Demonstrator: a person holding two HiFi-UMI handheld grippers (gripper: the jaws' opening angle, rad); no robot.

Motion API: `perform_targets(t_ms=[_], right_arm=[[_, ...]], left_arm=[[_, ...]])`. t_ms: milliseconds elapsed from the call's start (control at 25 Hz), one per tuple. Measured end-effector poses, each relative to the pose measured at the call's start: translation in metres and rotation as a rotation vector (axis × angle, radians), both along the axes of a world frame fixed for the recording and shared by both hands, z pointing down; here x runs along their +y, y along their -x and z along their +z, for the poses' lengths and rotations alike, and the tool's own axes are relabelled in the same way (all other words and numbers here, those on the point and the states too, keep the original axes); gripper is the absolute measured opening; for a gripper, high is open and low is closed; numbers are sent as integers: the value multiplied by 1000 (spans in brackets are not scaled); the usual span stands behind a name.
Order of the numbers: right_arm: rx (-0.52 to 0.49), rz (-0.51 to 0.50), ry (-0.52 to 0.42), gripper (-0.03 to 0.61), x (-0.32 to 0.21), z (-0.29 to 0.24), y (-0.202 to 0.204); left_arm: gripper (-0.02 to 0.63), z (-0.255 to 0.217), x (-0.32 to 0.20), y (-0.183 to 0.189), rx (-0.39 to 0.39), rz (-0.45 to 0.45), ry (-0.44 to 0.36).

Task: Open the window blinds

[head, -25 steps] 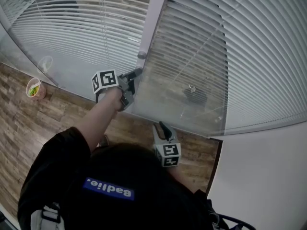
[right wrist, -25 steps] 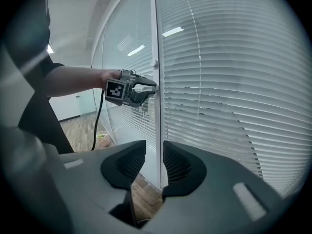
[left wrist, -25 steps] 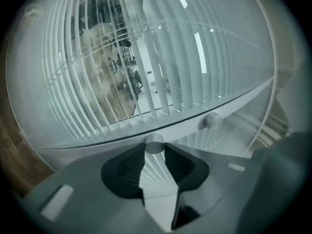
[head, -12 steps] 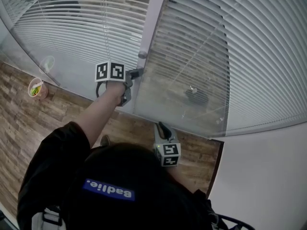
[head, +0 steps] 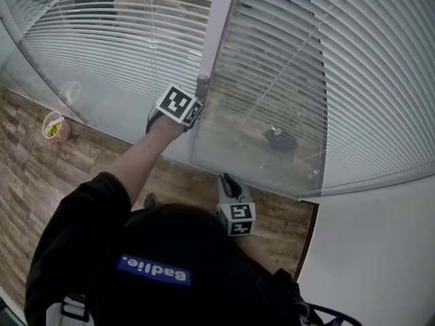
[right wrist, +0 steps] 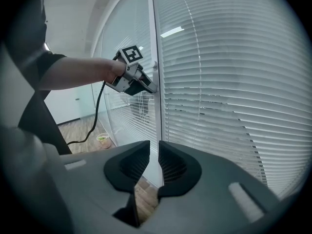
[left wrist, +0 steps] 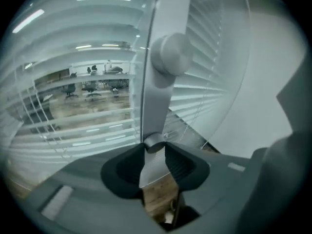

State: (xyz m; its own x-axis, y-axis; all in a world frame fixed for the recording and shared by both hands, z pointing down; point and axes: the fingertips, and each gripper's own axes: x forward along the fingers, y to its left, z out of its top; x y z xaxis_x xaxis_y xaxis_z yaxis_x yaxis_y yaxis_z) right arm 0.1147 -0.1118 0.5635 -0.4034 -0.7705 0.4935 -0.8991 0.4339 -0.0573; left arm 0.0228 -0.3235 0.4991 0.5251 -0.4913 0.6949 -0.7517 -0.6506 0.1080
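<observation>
White slatted blinds hang behind glass, a left panel and a right panel, with a pale frame post between them. My left gripper reaches up to the post. Its pads press on a small round control knob, and the jaws are opening slightly. A second, larger knob sits higher on the post. My right gripper hangs low near the glass. Its jaws are closing to a narrow gap with nothing between them. From the right gripper view the left gripper is touching the post.
A paper cup with green contents stands on the wooden floor at the left. A white wall fills the right corner. A black cable hangs from the left gripper. A dark object lies behind the right glass.
My left gripper has rolled about its own axis, so its marker cube now faces upward, and it sits a little higher against the post. The right gripper has stayed in place.
</observation>
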Motion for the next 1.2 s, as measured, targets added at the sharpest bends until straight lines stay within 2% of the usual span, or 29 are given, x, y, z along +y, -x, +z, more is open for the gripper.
perform_targets(t_ms=[120,200,280,360,480,640,680,760,960,1040,1080,1200], right_arm=[[0,-5,-1,58,-1,0,2],[0,-8,1,58,-2,1,4],[-2,-12,3,69,-2,1,4],[-4,-18,4,93,-2,1,4],[-3,-30,4,112,-2,1,4],[7,-44,9,118,-3,2,8],[9,-46,10,118,-3,2,9],[12,-48,13,120,-3,2,9],[15,-46,18,123,-3,2,9],[18,-43,23,123,-2,3,9],[19,-41,26,123,-2,3,9],[22,-30,27,115,-3,2,6]], left_arm=[[129,5,2,0,-163,59,-48],[126,8,1,-3,-196,82,-82],[126,5,1,4,-177,62,-98],[125,1,4,5,-64,48,-103],[143,-9,7,2,246,-16,-50],[179,-22,6,7,774,-210,150],[178,-22,5,10,888,-259,204],[176,-16,3,13,1041,-327,287],[176,-10,0,7,1200,-356,374],[158,-10,-4,6,1249,-365,405],[124,-9,-5,7,1254,-366,418],[124,-8,-6,6,1204,-350,420]])
